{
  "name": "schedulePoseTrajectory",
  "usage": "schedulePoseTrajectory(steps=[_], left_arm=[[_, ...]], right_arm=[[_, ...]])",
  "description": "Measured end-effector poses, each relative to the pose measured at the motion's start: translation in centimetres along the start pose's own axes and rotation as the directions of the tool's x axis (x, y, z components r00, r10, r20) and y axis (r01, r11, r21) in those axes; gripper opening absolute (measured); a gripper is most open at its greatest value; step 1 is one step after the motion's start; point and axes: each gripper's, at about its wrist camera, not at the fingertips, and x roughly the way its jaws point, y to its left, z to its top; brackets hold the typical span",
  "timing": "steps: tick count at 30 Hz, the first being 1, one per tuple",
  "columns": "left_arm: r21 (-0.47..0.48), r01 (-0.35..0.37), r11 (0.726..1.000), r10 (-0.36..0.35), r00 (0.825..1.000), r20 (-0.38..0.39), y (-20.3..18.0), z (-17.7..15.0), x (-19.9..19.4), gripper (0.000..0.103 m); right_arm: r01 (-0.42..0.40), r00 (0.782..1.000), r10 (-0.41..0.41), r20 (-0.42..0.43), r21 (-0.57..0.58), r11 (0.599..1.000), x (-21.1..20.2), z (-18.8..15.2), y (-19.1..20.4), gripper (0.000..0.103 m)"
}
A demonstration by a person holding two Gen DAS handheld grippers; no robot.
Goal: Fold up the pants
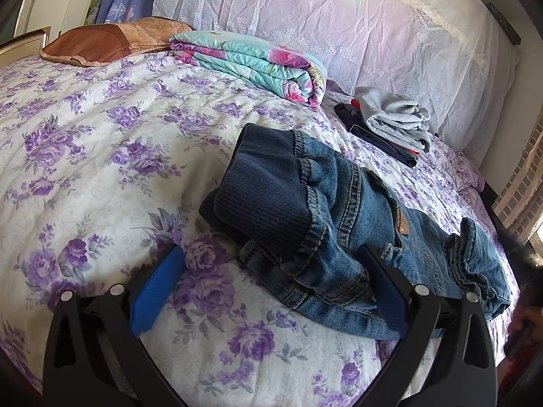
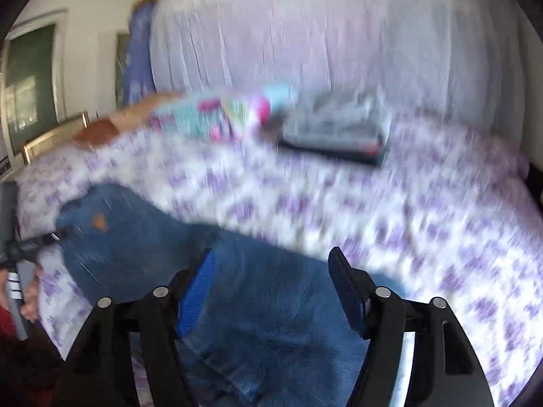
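Observation:
A small pair of blue denim pants (image 1: 339, 217) with a dark ribbed waistband lies crumpled on the floral bedspread (image 1: 101, 156). My left gripper (image 1: 271, 254) is open just in front of them, its right finger against the denim and nothing held. In the blurred right wrist view the pants (image 2: 152, 247) stretch from the left to under my right gripper (image 2: 271, 261), which is open over the denim with nothing gripped.
A folded teal floral blanket (image 1: 251, 64) and a brown pillow (image 1: 101, 44) lie at the bed's far side. A stack of folded clothes with a grey garment on top (image 1: 390, 118) sits beyond the pants, also seen in the right wrist view (image 2: 336, 129). A lace-covered headboard (image 1: 339, 17) stands behind.

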Motion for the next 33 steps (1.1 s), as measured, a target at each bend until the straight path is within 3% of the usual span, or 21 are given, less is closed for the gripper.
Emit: schedulePoseTrajectory(steps=[1,5,8,10,12,14,17,22,23,26,29,33], left_arm=[[0.0,0.0,1.0,0.0,1.0,0.0,0.0,0.0,0.0,0.098],[0.0,0.0,1.0,0.0,1.0,0.001,0.0,0.0,0.0,0.098],[0.0,-0.001,1.0,0.001,1.0,0.0,0.0,0.0,0.0,0.098],[0.0,-0.002,1.0,0.002,1.0,-0.001,0.0,0.0,0.1,0.098],[-0.001,-0.002,1.0,0.002,1.0,0.0,0.0,-0.1,0.0,0.098],[-0.001,-0.003,1.0,0.003,1.0,0.0,0.0,-0.1,0.0,0.099],[-0.002,-0.003,1.0,0.003,1.0,-0.001,0.0,-0.1,0.1,0.099],[-0.002,-0.008,1.0,0.008,1.0,-0.004,0.2,-0.1,0.2,0.099],[-0.002,-0.01,1.0,0.01,1.0,-0.005,0.3,-0.1,0.3,0.099],[-0.001,-0.009,1.0,0.009,1.0,-0.005,0.3,-0.1,0.3,0.099],[-0.004,-0.016,1.0,0.016,1.0,-0.009,0.3,-0.1,0.3,0.099],[-0.006,-0.028,1.0,0.028,0.999,-0.021,0.3,-0.1,0.5,0.099]], right_arm=[[0.012,0.995,-0.016,-0.098,-0.043,0.999,3.0,-1.3,0.7,0.083],[0.023,0.996,-0.026,-0.081,-0.041,0.999,2.4,-1.3,1.0,0.083],[0.062,0.998,-0.062,0.008,-0.057,0.996,-0.3,-1.8,1.8,0.083],[0.048,0.998,-0.044,0.037,-0.088,0.995,-1.2,-2.3,2.4,0.083],[0.053,0.998,-0.051,0.02,-0.11,0.993,-1.4,-2.9,2.5,0.084],[0.071,0.995,-0.081,-0.063,-0.155,0.985,0.6,-4.1,2.5,0.089],[0.042,0.997,-0.049,-0.058,-0.12,0.992,0.8,-3.7,1.7,0.089],[0.072,0.993,-0.064,0.103,-0.07,0.995,-3.1,-3.0,1.1,0.091],[0.088,0.993,-0.081,0.09,-0.073,0.994,-2.9,-3.1,0.9,0.093],[0.117,0.991,-0.125,-0.051,-0.135,0.984,0.8,-4.8,0.7,0.1],[0.107,0.994,-0.109,-0.009,-0.122,0.987,-0.2,-4.5,0.8,0.099],[0.148,0.976,-0.138,0.166,-0.051,0.988,-3.2,-4.8,0.1,0.099]])
